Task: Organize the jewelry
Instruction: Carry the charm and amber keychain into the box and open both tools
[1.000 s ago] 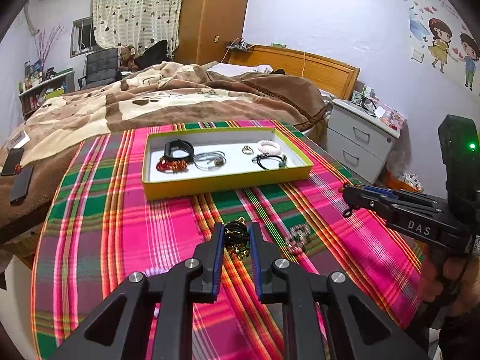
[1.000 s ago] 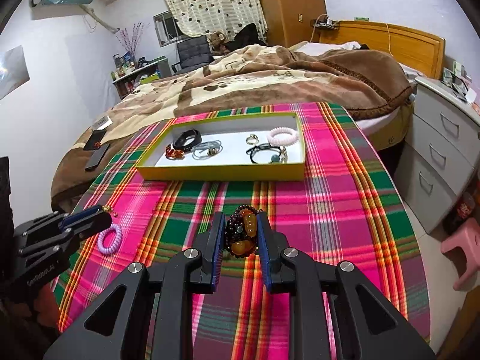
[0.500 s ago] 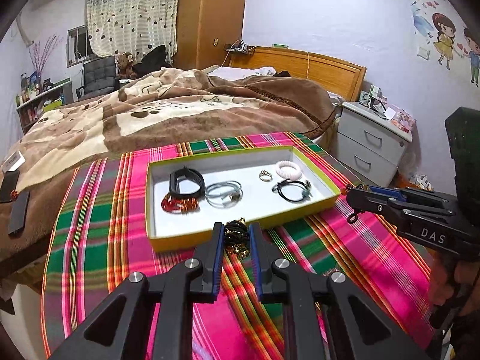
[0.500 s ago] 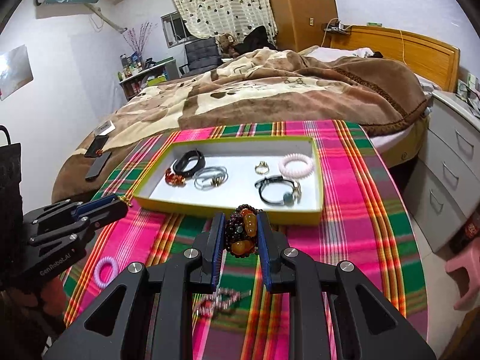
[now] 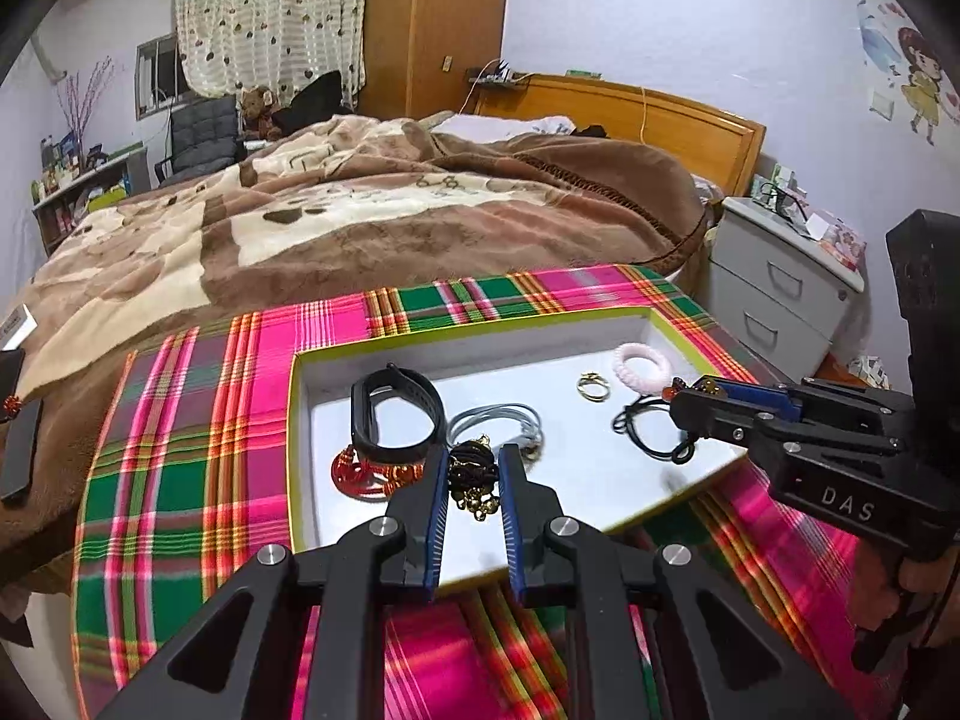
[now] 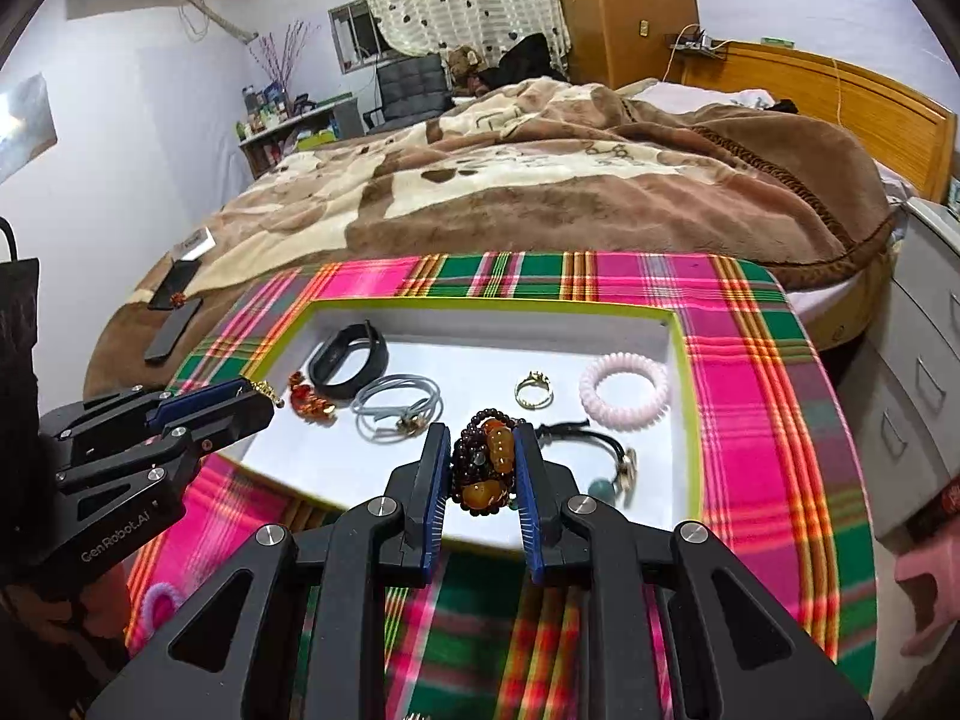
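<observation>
While earlier above plaid worktop (image 6: 750, 360), now over yellow-rimmed tray (image 6: 684, 348): left gripper (image 5: 474, 480) jaws grasping dark cord bracelet with gold charms (image 5: 474, 474); right gripper (image 6: 483, 468) jaws grasping glossy amber-and-garnet bead bracelet (image 6: 486, 462).

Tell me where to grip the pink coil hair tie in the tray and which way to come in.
Pinch across one side of the pink coil hair tie, coming straight down. It lies flat on the tray floor, so one of the jaws can drop through its open middle. Its near arc seems safest, away from the tray wall.
</observation>
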The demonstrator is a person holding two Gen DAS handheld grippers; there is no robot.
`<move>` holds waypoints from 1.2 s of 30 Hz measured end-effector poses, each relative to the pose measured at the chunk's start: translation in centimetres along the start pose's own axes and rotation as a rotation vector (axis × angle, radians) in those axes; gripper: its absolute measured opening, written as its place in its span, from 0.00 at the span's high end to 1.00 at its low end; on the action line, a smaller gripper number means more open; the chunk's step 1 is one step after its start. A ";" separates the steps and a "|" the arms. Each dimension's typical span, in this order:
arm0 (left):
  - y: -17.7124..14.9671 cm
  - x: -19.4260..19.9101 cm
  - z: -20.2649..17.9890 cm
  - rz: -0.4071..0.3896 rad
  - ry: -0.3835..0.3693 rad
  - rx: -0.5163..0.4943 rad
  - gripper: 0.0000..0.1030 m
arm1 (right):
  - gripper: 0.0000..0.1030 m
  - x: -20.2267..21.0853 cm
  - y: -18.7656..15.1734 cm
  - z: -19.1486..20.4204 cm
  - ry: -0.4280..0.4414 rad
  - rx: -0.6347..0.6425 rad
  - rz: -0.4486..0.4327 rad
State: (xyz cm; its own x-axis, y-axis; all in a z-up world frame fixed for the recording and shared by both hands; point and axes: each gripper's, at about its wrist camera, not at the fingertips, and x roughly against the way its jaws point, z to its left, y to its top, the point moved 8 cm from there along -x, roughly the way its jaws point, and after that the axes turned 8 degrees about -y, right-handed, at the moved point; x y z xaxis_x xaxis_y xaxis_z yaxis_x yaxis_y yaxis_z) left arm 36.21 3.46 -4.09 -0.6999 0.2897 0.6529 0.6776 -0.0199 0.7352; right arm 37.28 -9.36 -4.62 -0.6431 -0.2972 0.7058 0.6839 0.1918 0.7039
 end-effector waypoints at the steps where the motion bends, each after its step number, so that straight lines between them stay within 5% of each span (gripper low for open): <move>1: 0.0 -0.6 0.3 0.008 -0.002 0.005 0.84 | 0.79 -0.4 0.0 0.0 0.003 -0.001 0.006; 15: -1.1 -4.6 2.3 0.089 0.018 0.034 0.84 | 0.79 -6.0 0.1 0.3 0.001 0.020 0.090; 36: -1.2 -4.6 2.1 0.110 0.011 0.041 0.83 | 0.69 -5.6 0.2 0.1 -0.013 0.030 0.070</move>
State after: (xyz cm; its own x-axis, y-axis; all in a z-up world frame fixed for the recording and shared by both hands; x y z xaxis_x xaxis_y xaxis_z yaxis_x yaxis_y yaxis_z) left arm 39.07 4.21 -8.35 -0.6234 0.2775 0.7310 0.7587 -0.0115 0.6514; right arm 40.99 -7.62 -8.41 -0.5984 -0.2697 0.7544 0.7170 0.2398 0.6545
